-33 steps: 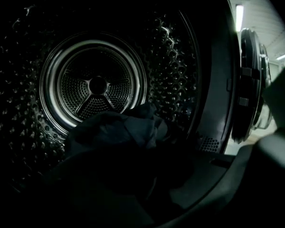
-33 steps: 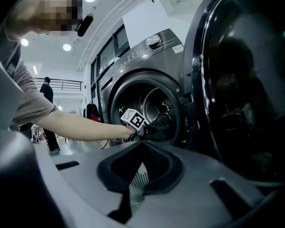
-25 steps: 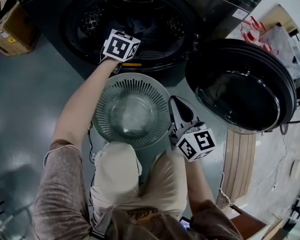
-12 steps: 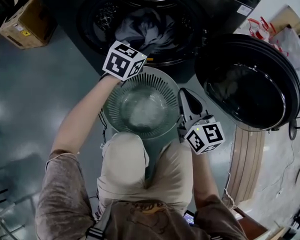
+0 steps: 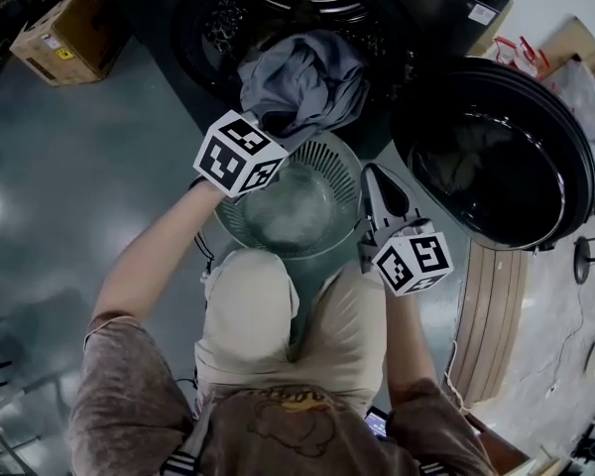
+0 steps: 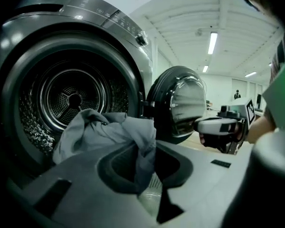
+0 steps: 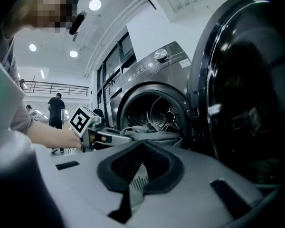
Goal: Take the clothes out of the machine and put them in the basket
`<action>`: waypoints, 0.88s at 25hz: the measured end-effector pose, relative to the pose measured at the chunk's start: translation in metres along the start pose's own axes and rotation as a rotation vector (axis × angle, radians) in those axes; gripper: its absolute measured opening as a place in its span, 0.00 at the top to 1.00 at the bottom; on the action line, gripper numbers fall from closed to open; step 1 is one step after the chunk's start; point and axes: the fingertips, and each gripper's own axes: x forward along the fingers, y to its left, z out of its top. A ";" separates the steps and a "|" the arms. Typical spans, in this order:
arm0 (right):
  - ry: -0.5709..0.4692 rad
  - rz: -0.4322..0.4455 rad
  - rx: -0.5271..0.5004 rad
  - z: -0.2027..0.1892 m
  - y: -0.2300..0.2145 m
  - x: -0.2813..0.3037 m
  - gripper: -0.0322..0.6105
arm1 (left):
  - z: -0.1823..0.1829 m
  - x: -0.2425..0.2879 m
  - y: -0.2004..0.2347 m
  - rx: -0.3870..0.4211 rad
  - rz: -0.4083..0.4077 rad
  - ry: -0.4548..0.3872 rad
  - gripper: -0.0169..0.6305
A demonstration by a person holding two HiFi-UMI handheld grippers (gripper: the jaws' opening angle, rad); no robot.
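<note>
Closest to us, our bent knees [image 5: 253, 310] sit just beside the pale slatted basket [image 5: 312, 234] on the grey floor [image 5: 69, 167]. Our right gripper [image 7: 142, 145] is at the basket's right rim, its jaws together with nothing between them. Our left gripper [image 6: 147, 145] is above the basket's far-left edge, its jaws clamped on a fold of the grey garment [image 5: 302, 82]. That garment hangs half out of the machine's mouth, bunched over the lower lip of the opening and reaching over the basket's far rim. Behind it we see the dark drum [image 5: 228, 18], with the round door [image 5: 496, 157] swung wide to the right. A cardboard box [image 5: 64, 38] stands off to the left.
</note>
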 end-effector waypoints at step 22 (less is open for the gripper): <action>0.005 0.036 -0.003 -0.007 0.026 0.007 0.95 | -0.061 -0.025 -0.064 0.019 -0.142 0.115 0.64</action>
